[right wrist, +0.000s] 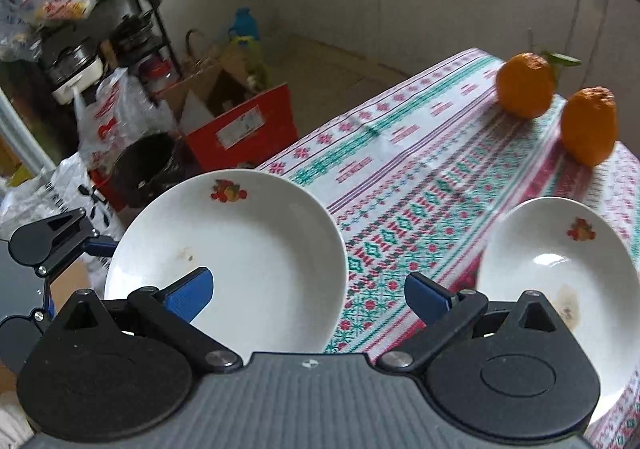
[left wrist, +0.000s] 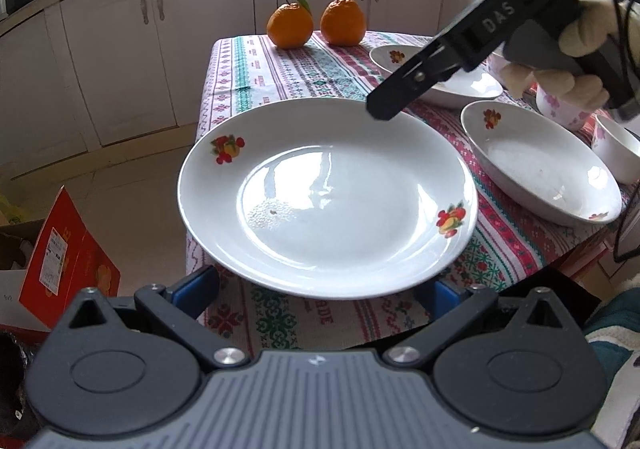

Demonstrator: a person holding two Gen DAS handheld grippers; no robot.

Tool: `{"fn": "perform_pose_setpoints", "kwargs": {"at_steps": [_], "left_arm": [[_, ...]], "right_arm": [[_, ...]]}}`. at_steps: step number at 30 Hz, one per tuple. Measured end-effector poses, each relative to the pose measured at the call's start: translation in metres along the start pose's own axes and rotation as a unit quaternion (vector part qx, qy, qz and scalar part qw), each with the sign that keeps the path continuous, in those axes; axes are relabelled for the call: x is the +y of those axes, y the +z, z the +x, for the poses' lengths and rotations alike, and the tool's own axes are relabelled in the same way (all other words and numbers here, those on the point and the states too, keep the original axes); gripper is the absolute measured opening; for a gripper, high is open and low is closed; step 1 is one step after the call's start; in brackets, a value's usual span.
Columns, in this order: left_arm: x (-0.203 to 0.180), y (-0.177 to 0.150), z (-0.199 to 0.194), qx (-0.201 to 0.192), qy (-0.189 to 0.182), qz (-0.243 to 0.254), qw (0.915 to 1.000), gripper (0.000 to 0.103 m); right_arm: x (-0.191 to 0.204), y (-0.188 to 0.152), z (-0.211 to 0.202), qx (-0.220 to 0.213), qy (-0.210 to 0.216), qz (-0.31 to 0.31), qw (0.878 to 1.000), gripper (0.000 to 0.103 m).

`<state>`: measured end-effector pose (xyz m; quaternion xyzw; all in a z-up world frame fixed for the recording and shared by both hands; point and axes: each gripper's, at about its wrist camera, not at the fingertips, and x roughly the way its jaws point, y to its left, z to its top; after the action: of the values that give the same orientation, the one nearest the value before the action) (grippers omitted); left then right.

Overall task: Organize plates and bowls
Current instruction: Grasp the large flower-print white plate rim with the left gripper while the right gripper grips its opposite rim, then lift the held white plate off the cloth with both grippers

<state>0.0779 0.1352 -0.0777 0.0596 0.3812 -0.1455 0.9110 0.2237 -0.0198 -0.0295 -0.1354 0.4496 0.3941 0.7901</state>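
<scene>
A large white plate (left wrist: 328, 189) with fruit decals sticks out past the near corner of the table, over the floor. My left gripper (left wrist: 318, 291) is open, its blue fingers spread wide under the plate's near rim. I cannot tell whether the plate rests on them. In the right wrist view the same plate (right wrist: 248, 249) fills the lower left, and a left finger (right wrist: 100, 247) touches its left rim. My right gripper (right wrist: 310, 295) is open and holds nothing. It reaches in from the upper right, and its tip (left wrist: 382, 107) hovers at the plate's far rim.
A deep white plate (left wrist: 540, 165) lies to the right and another (left wrist: 452, 87) behind it. Two small flowered bowls (left wrist: 560, 109) (left wrist: 616, 153) stand at the far right. Two oranges (left wrist: 290, 25) (left wrist: 343, 21) sit at the far edge of the patterned tablecloth (left wrist: 280, 73). A red box (left wrist: 68, 253) is on the floor to the left.
</scene>
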Motion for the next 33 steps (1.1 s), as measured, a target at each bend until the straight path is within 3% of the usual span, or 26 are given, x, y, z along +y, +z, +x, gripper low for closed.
{"fn": "perform_pose_setpoints", "kwargs": {"at_steps": [5,19,24,33], "left_arm": [[0.001,0.003,-0.002,-0.003,-0.019,0.010,0.9998,0.102],[0.004,0.006,-0.001,0.001,-0.034,0.025,0.9991,0.102],[0.005,0.007,-0.001,0.004,-0.038,0.027,0.9989,0.102],[0.005,0.010,0.000,0.009,-0.040,0.035,0.9985,0.102]], "right_arm": [[-0.002,0.010,0.014,0.024,0.030,-0.017,0.999,0.103],[-0.025,0.027,0.050,0.067,0.111,0.024,0.991,0.074],[-0.033,0.028,0.053,0.072,0.147,0.047,0.986,0.073],[-0.038,0.028,0.052,0.071,0.161,0.067,0.982,0.074]]}}
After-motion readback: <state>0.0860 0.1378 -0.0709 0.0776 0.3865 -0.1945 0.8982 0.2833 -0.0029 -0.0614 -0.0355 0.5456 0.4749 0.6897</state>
